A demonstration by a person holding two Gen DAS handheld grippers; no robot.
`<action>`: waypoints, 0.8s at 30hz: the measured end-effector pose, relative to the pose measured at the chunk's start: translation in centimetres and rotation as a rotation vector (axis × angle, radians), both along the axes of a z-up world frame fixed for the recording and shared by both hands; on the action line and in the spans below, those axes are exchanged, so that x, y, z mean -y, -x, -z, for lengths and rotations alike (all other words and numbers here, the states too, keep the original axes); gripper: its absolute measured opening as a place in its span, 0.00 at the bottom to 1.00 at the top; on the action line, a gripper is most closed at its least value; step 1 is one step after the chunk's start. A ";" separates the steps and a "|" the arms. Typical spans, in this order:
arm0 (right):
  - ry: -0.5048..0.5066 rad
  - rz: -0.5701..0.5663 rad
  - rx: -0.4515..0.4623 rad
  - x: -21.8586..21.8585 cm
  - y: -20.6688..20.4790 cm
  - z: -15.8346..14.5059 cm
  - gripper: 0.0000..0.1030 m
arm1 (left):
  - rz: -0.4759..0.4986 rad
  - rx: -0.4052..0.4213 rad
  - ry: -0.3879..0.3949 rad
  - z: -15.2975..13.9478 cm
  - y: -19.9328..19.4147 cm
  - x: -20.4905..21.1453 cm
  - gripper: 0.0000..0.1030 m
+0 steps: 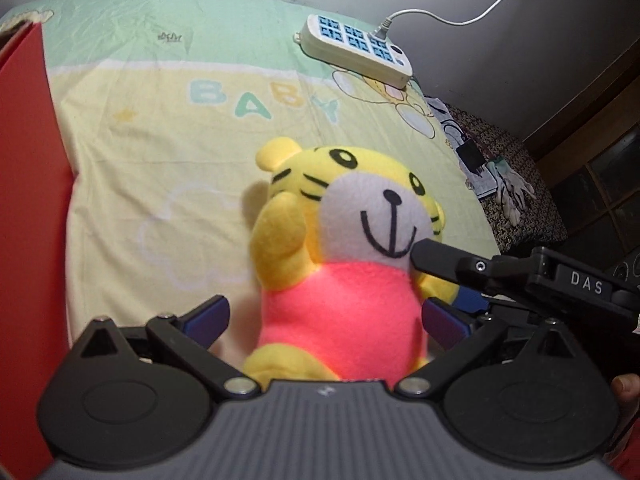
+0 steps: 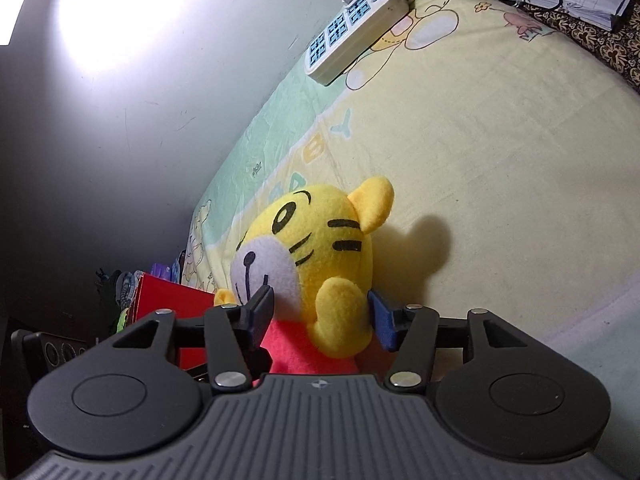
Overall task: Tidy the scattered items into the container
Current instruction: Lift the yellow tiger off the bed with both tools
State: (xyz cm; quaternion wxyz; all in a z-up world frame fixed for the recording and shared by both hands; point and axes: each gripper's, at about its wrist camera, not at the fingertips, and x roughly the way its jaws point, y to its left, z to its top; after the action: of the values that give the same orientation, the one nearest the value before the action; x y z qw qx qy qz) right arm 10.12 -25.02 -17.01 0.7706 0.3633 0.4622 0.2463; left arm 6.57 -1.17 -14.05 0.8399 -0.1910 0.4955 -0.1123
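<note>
A yellow tiger plush in a pink shirt stands over the baby-print bed sheet. My left gripper has its blue pads on either side of the plush's pink body, with a visible gap on the left side. My right gripper is closed on the plush at its arm and chin; its black finger shows at the plush's neck in the left wrist view. The red container stands at the far left, and it also shows in the right wrist view.
A white power strip with a cable lies at the sheet's far edge by the wall; it also shows in the right wrist view. Papers, a black adapter and gloves lie on a patterned cloth to the right.
</note>
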 end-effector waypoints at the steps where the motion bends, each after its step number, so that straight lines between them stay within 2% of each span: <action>1: -0.007 -0.007 -0.001 -0.2 -0.2 0.1 0.56 | 0.001 -0.012 0.015 0.3 -0.1 0.0 0.99; 4: -0.005 -0.026 -0.003 -0.9 -0.9 0.4 0.61 | 0.012 -0.046 0.044 1.1 -0.4 0.2 0.99; 11: -0.044 -0.048 -0.042 -1.4 -1.9 1.7 0.61 | 0.013 -0.048 0.049 1.6 -0.8 0.4 0.99; 19: -0.069 -0.073 -0.041 -1.7 -2.0 1.7 0.45 | 0.027 -0.033 0.004 1.5 -0.7 1.2 0.97; 24: -0.057 -0.083 -0.035 -1.5 -1.0 1.0 0.42 | 0.088 -0.004 -0.044 0.5 0.3 2.8 0.97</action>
State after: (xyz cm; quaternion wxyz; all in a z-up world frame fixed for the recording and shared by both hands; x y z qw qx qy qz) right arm 11.13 -23.51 -17.99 0.7407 0.3700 0.4831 0.2846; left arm 6.27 -3.95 -14.55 0.8371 -0.1506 0.5076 -0.1376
